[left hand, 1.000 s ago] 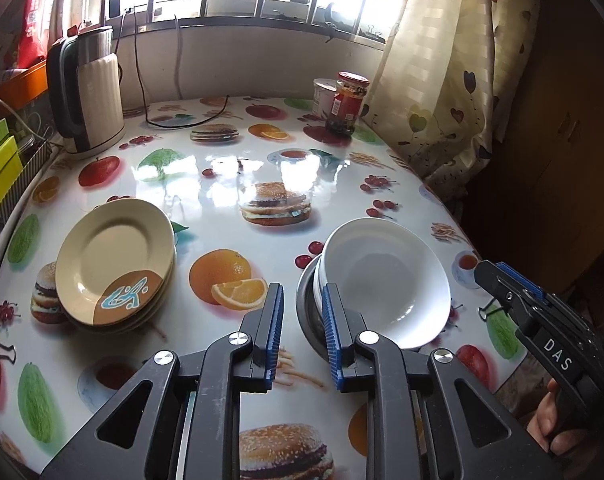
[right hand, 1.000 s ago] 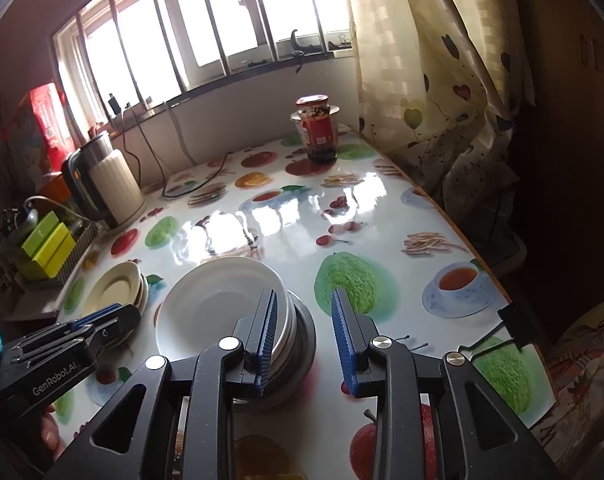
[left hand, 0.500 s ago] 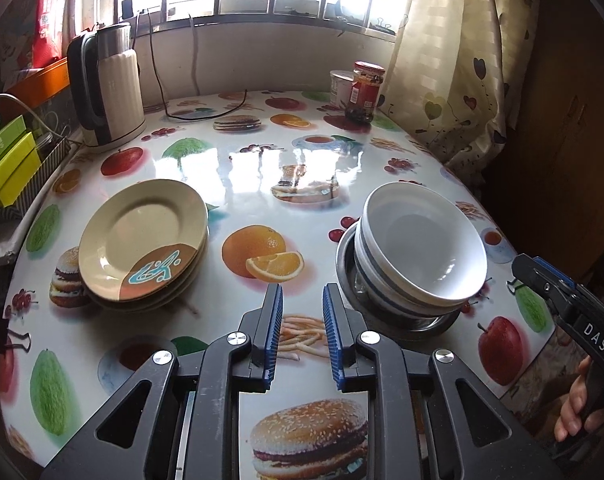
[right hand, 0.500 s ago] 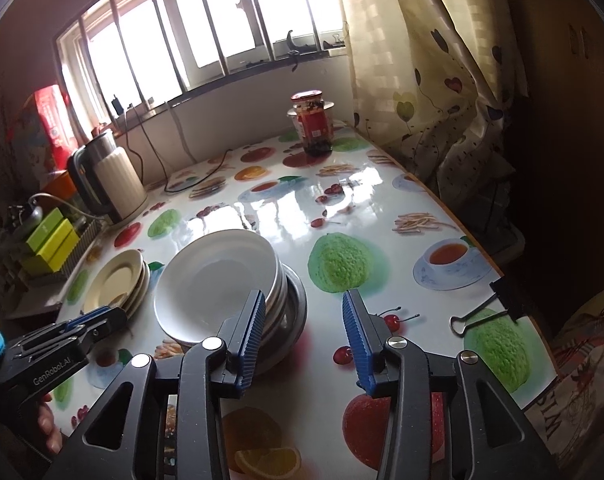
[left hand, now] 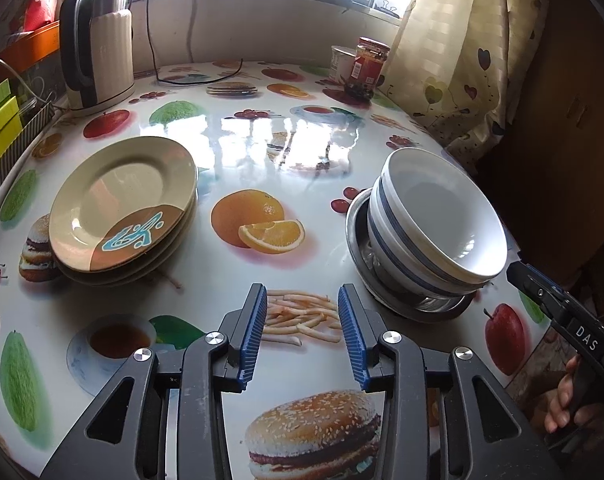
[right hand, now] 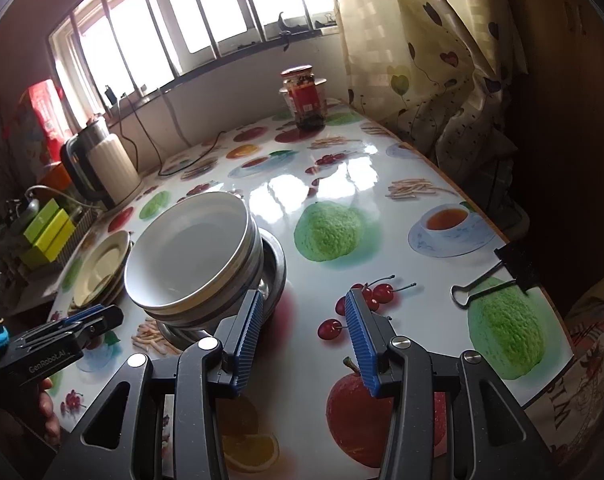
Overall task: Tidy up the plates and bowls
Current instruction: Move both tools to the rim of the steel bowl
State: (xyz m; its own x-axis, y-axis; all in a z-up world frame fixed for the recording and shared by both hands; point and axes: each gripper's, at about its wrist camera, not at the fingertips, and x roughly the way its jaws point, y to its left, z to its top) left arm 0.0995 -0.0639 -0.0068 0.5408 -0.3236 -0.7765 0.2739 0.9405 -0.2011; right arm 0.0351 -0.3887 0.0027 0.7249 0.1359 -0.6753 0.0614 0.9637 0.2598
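Observation:
A stack of beige plates point(left hand: 122, 208) with a brown and blue patch sits left on the table. A stack of white bowls with blue stripes point(left hand: 438, 220) rests in a metal bowl point(left hand: 414, 300) at the right. My left gripper point(left hand: 302, 332) is open and empty, above the table near its front edge, between the two stacks. In the right wrist view the bowls point(right hand: 190, 256) lie ahead to the left, the plates point(right hand: 100, 268) beyond them. My right gripper point(right hand: 302, 340) is open and empty, just right of the bowl stack.
A kettle point(left hand: 98, 44) stands at the back left, its cord trailing on the table. A red-label jar point(left hand: 370, 64) and a white cup point(left hand: 342, 62) stand at the back right. A binder clip point(right hand: 490, 280) grips the right table edge. Curtain point(right hand: 430, 60) hangs right.
Both grippers have opened wider and pulled back from the bowl stack. The top white bowl, tilted a second ago, now sits level on the stack.

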